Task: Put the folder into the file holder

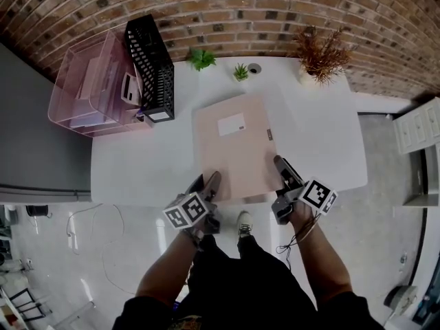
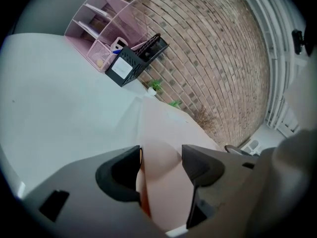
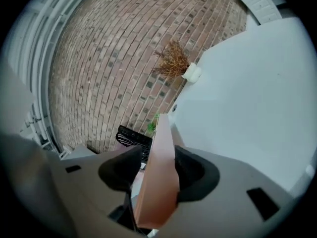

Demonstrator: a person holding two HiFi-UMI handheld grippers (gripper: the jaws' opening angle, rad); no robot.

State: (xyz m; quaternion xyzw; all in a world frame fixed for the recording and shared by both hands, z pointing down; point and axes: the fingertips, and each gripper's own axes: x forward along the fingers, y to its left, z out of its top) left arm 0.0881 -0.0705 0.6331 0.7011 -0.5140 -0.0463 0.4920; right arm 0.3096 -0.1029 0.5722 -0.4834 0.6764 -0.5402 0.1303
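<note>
A pale pink folder [image 1: 234, 146] with a white label lies on the white table [image 1: 130, 170], its near edge at the table's front. My left gripper [image 1: 206, 188] holds the folder's near left corner, and the folder [image 2: 161, 167] fills the space between both pads. My right gripper [image 1: 283, 172] is at the near right edge. There the folder's edge [image 3: 161, 167] stands between the jaws, against one pad, with a thin gap showing at the other. The black mesh file holder [image 1: 150, 67] stands at the table's back left, also seen in the left gripper view [image 2: 133, 58].
A pink desk organizer [image 1: 96, 84] sits left of the black holder. Two small green plants [image 1: 201, 59] and a dried brown plant in a white pot [image 1: 320, 57] line the back edge by the brick wall. A white cabinet [image 1: 419, 126] stands to the right.
</note>
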